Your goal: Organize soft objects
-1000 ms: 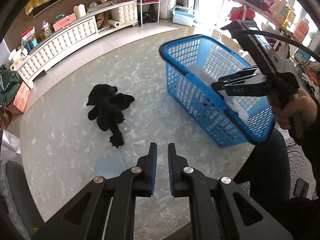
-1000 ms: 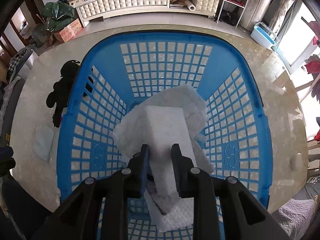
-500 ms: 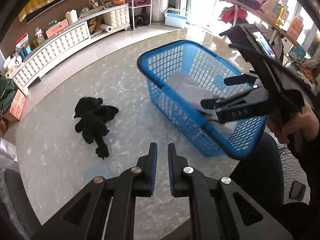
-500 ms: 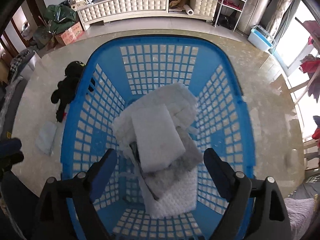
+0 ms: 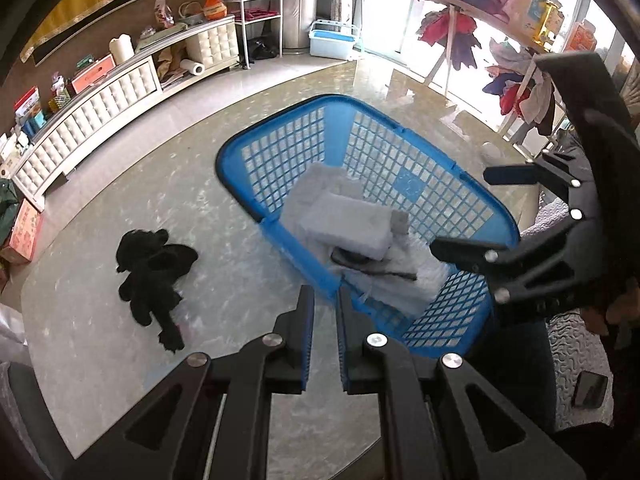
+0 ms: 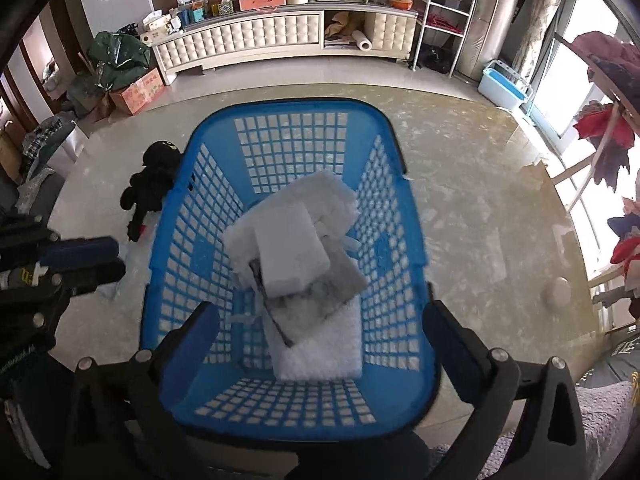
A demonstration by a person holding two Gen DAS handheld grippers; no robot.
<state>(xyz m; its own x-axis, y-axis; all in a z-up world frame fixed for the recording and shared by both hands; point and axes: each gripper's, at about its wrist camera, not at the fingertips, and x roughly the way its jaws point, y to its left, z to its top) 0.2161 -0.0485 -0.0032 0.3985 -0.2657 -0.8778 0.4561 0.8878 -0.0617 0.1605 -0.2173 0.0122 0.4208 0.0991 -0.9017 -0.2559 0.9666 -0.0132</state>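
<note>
I see the round marble table (image 6: 500,240) filling most of both views, its pale top running out to the frame edges. On it sits the blue basket (image 6: 192,184), centred in the right wrist view and just right of centre in the left wrist view. Inside the basket lies a stack of folded cloths (image 6: 292,256): a white one on top, a grey one under it, a quilted white one at the bottom, all resting on the basket floor toward its near end.

My right gripper (image 6: 320,344) is above the near end of the basket, at the lower middle of its own view; its jaws have just been opening and now stand spread wide, released, with nothing pressed between the pads, the cloth stack lying below and between them. In the left wrist view it shows at the right edge, over the basket's rim.

My left gripper (image 5: 325,320) is at the bottom centre of its view, jaws clenched nearly together on nothing, over bare table beside the basket's near corner.

The black plush toy (image 5: 154,276) lies on the table at left centre, well apart from the basket.
</note>
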